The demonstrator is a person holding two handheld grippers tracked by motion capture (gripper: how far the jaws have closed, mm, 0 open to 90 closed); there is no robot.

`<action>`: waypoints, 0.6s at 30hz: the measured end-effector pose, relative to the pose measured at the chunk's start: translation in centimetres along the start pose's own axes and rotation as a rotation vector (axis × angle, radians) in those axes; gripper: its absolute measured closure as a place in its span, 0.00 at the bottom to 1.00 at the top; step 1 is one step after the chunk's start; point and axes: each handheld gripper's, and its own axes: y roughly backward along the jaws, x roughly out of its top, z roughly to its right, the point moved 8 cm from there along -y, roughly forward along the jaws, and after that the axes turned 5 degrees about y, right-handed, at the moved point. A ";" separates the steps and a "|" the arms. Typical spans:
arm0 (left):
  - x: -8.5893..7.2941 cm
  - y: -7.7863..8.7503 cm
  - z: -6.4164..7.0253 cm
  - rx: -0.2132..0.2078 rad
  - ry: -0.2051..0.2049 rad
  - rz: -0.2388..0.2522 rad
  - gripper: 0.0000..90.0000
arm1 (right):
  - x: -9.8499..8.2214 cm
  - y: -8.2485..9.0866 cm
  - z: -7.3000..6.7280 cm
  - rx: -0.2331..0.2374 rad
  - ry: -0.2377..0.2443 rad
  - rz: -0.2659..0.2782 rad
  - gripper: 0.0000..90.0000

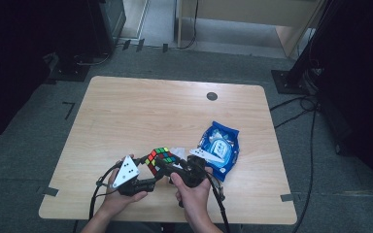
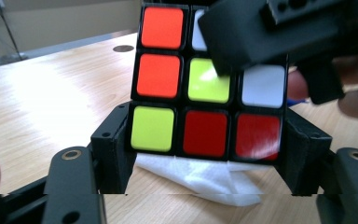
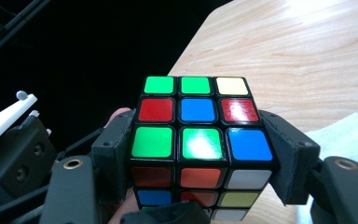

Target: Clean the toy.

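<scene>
- The puzzle cube [image 1: 159,158] is held above the near edge of the table [image 1: 126,111].
- The left gripper [image 2: 208,140] clamps its bottom layer.
- The right gripper [image 3: 200,154] clasps another layer.
- A white tissue [image 2: 200,176] lies beneath; a blue packet [image 1: 221,148] lies just beside.

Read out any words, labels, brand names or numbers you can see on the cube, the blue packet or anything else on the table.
Blue packet: it has a white label with print, too small and blurred to read.
Puzzle cube: plain coloured stickers, no words or numbers.
White tissue under the cube: no print.
Table: no writing, just a dark round cap.
So there is no readable text.
</scene>
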 end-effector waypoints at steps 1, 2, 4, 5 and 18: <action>0.0 0.0 0.0 0.003 -0.002 0.002 0.38 | 0.0 -0.1 0.0 0.013 -0.014 -0.001 0.38; 0.0 0.1 -0.1 0.007 -0.005 0.002 0.38 | 0.0 -0.1 0.0 0.020 -0.021 -0.003 0.38; 0.1 0.2 -0.2 0.000 -0.001 -0.005 0.38 | 0.1 -0.3 0.0 0.042 -0.008 -0.006 0.37; 0.1 0.2 -0.3 -0.007 0.010 -0.007 0.38 | 0.1 -0.3 0.0 0.048 -0.008 -0.008 0.36; 1.1 2.7 -5.3 0.049 0.144 -0.034 0.38 | 1.0 0.7 3.1 0.061 0.418 -0.020 0.33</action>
